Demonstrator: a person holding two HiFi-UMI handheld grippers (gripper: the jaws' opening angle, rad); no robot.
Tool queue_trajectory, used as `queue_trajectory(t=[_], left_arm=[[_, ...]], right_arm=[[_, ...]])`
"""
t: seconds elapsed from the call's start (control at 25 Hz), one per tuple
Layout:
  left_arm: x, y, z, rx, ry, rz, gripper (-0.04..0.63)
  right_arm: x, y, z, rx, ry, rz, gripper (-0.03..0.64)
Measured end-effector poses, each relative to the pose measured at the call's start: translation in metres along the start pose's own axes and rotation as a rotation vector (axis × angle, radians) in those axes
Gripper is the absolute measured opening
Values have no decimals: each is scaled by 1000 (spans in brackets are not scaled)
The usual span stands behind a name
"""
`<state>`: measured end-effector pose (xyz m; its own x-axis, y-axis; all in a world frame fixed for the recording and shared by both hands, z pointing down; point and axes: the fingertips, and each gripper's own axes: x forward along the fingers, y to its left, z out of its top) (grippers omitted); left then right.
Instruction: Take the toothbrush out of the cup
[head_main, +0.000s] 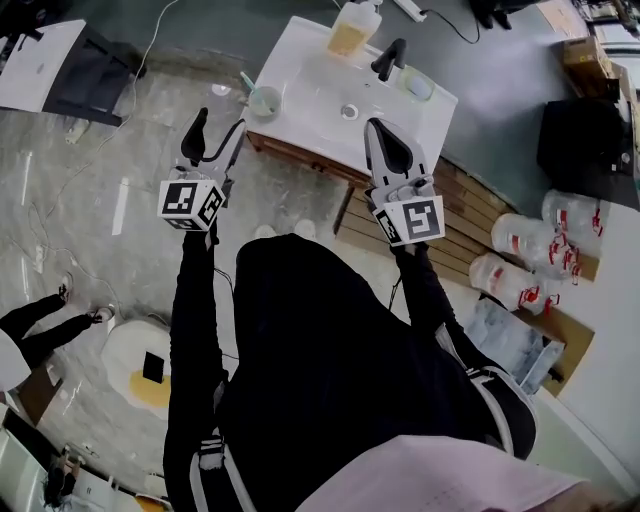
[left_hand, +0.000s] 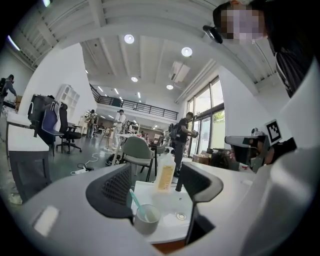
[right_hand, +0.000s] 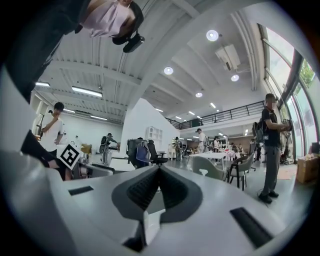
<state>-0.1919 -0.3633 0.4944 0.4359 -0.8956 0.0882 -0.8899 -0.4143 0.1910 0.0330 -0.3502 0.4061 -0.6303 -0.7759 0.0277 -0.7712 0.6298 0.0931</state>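
Note:
A grey cup stands on the near left corner of the white washbasin, with a teal toothbrush leaning in it. My left gripper is open, a little short of the cup and apart from it. In the left gripper view the cup and the toothbrush show low between the spread jaws of the left gripper. My right gripper hovers over the basin's near edge. The right gripper is shut, with nothing between its jaws.
On the basin stand a soap bottle, a black tap and a small dish. Wooden pallets and large water bottles lie to the right. A person stands on the floor at the left.

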Motion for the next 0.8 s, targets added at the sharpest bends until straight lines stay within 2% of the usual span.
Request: queue_trajectory(t=[0.28, 0.48, 0.8], left_arm=[[39, 18, -43, -21, 69, -12, 311], [61, 31, -70, -68, 107, -6, 311], [99, 49, -115, -126, 192, -10, 311]], right_arm=[[10, -1, -33, 35, 27, 2, 0], [18, -12, -63, 83, 59, -16, 0], [19, -26, -99, 103, 104, -38, 0]])
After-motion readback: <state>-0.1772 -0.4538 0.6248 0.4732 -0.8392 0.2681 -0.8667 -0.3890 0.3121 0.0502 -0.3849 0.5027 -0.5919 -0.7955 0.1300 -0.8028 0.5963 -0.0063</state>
